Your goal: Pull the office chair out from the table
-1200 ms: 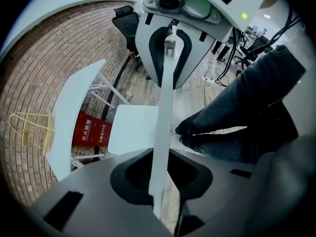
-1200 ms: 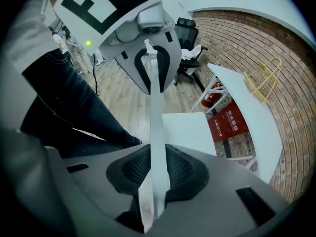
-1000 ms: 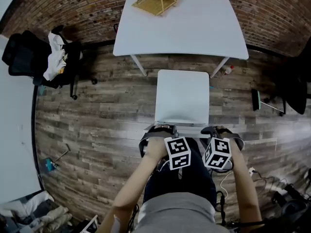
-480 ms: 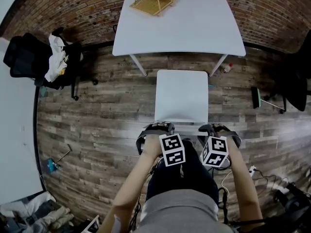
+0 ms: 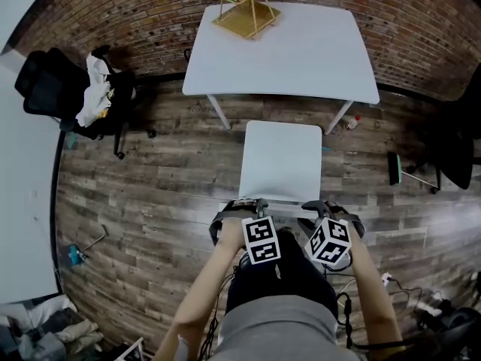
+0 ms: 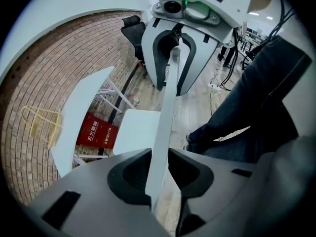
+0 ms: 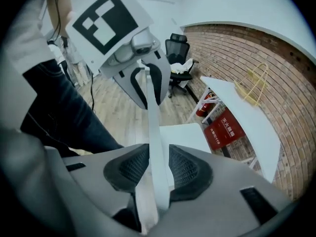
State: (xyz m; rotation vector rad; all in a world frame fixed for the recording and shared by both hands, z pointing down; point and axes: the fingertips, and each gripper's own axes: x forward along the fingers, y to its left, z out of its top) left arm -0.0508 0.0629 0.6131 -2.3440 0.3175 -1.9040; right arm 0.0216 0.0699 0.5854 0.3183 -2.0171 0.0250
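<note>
A white chair [image 5: 282, 160] stands on the wood floor, clear of the white table [image 5: 301, 59]. Its thin backrest [image 5: 284, 202] faces me. My left gripper [image 5: 242, 207] straddles the backrest's top edge on the left and my right gripper [image 5: 331, 209] on the right. In the left gripper view the backrest [image 6: 165, 117] runs between the jaws of my left gripper [image 6: 160, 174], with gaps beside the pads. My right gripper [image 7: 157, 169] likewise has the backrest [image 7: 153, 127] between its jaws. Both pairs of jaws have just been opening.
A black office chair [image 5: 64, 92] draped with white cloth stands at the left. A yellow wire rack [image 5: 246, 6] sits on the table. Another dark chair [image 5: 458, 134] and a broom [image 5: 398, 164] are at the right, cables [image 5: 421, 307] at the bottom right. A brick wall [image 5: 421, 21] runs behind.
The head view has tipped a little, so table and chair sit lower in the picture. Both grippers stay at the backrest's top edge, and the chair keeps its distance from the table.
</note>
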